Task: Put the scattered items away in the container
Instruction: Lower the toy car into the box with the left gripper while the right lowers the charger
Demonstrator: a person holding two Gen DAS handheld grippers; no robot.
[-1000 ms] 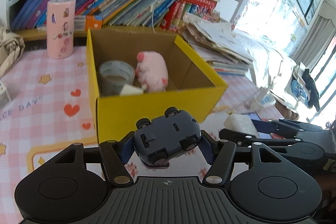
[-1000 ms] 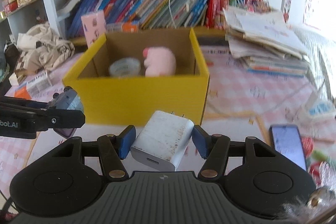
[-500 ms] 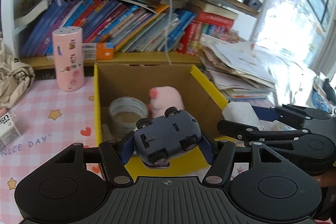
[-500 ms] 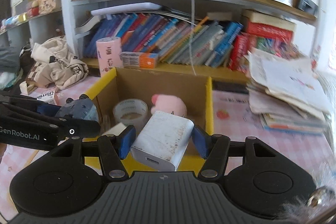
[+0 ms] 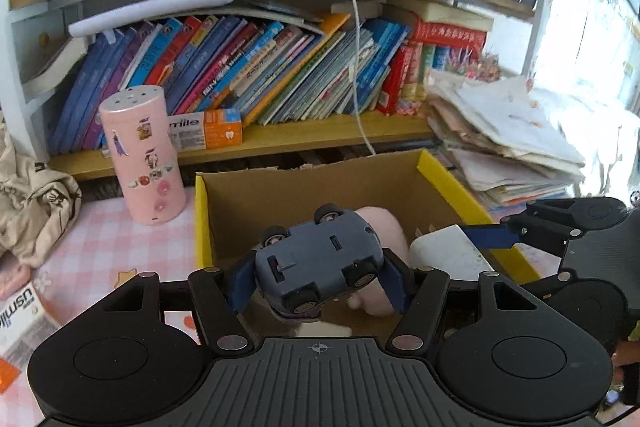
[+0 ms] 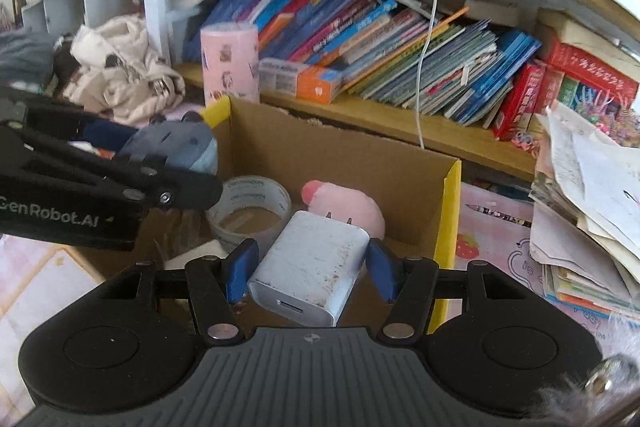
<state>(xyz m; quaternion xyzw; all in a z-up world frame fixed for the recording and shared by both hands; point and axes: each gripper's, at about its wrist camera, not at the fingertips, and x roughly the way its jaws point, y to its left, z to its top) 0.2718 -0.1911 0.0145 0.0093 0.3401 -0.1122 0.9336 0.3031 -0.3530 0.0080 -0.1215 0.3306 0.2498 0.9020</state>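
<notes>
My left gripper (image 5: 320, 277) is shut on a blue-grey toy car (image 5: 320, 259), held upside down with its wheels up, above the open yellow cardboard box (image 5: 202, 227). My right gripper (image 6: 308, 267) is shut on a white charger plug (image 6: 310, 273) over the same box (image 6: 448, 223). In the box lie a pink plush toy (image 6: 344, 209) and a roll of clear tape (image 6: 250, 211). In the left wrist view the charger (image 5: 444, 251) and the right gripper (image 5: 496, 237) show at the right. The left gripper (image 6: 168, 163) with the car (image 6: 176, 145) crosses the right wrist view at left.
A pink cylinder with stickers (image 5: 142, 155) stands left of the box. Leaning books fill the shelf (image 5: 260, 67) behind it, and a white cable (image 5: 356, 67) hangs to the box's back wall. A stack of papers (image 5: 508, 143) lies to the right, a cloth bag (image 5: 32, 195) to the left.
Both grippers have advanced from in front of the box to over its opening, each keeping hold of its item. The box's front wall has dropped out of view beneath them.
</notes>
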